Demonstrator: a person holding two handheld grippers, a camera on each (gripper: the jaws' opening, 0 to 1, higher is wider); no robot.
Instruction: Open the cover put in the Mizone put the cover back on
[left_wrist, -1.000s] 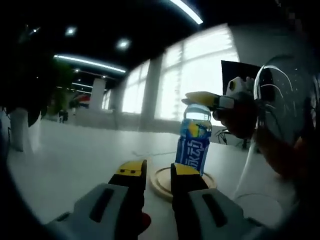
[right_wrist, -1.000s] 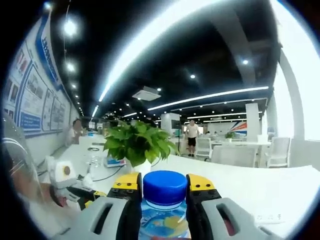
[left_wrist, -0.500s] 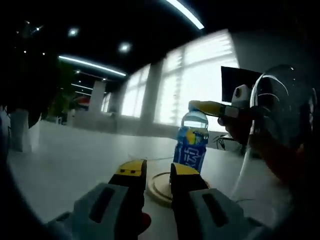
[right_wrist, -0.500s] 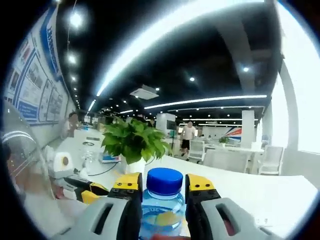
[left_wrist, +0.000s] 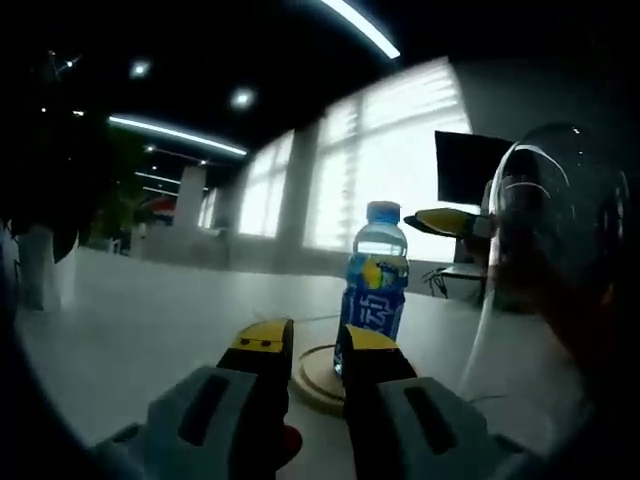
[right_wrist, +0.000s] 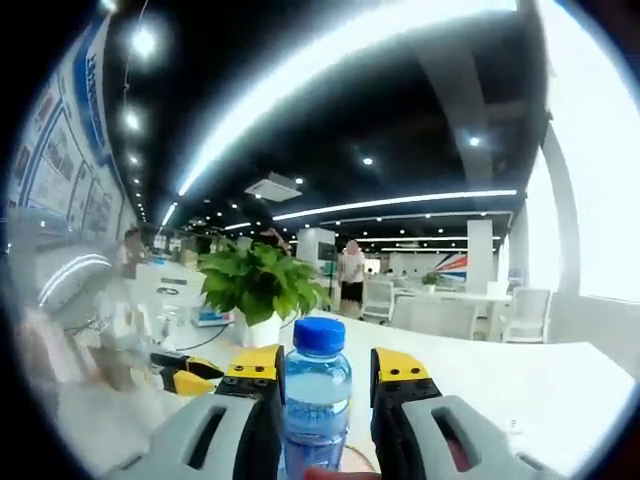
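Your white surface carries a round wooden coaster with the Mizone bottle upright on it, blue cap on. Your right gripper is spread around the bottle without touching; your left gripper is spread, holding nothing.

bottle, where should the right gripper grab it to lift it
Grip the bottle at the neck just under the blue cap, coming in level from the right gripper's side: it stands upright on the wooden coaster, and the open jaws already flank it.
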